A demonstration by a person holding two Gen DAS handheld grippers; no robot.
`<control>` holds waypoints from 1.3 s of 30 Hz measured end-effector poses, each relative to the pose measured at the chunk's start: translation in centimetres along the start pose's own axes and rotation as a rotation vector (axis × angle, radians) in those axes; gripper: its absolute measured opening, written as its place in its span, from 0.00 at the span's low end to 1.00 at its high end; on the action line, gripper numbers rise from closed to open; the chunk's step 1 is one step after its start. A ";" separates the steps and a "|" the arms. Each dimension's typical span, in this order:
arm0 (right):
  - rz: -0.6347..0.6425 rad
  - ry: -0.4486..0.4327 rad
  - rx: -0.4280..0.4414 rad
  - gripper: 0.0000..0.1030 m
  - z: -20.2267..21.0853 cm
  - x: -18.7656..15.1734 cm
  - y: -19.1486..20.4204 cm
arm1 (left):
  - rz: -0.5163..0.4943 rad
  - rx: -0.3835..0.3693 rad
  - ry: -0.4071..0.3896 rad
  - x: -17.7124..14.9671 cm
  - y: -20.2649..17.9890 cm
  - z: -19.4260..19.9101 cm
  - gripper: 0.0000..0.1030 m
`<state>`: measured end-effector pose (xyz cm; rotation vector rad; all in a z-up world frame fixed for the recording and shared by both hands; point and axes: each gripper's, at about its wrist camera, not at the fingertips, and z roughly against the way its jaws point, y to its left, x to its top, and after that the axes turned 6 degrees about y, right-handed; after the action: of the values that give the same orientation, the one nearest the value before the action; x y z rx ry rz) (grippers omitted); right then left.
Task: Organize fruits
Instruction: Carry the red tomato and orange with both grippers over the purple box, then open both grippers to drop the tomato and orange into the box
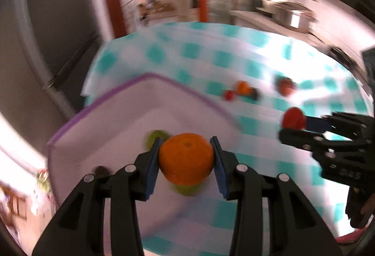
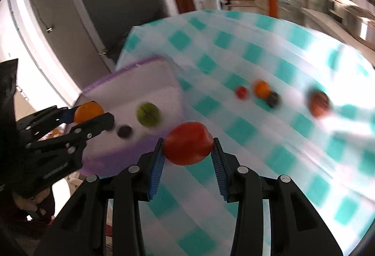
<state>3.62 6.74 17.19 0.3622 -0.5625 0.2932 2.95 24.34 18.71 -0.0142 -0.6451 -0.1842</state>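
My left gripper is shut on an orange and holds it above the white bin with a purple rim. In the right wrist view the left gripper shows at the left over the bin. My right gripper is shut on a red apple, just right of the bin; it also shows in the left wrist view. Inside the bin lie a green fruit and a dark plum.
On the teal-checked tablecloth lie a small red fruit, a small orange, a dark fruit and a reddish apple. The table edge falls off behind the bin. Both views are motion-blurred.
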 end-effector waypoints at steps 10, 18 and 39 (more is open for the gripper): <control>0.048 0.315 0.000 0.39 -12.6 7.1 4.6 | 0.078 0.080 0.307 3.5 11.8 -11.3 0.41; 0.204 0.548 -0.170 0.39 -18.6 7.4 7.3 | 0.044 0.082 0.426 3.5 12.3 -16.5 0.41; 0.300 0.532 -0.182 0.63 -18.9 7.4 11.2 | 0.056 0.100 0.451 2.1 12.8 -16.9 0.73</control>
<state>14.26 25.75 9.33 0.0131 -0.1134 0.5999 16.95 35.39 7.03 0.1035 -0.2026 -0.0953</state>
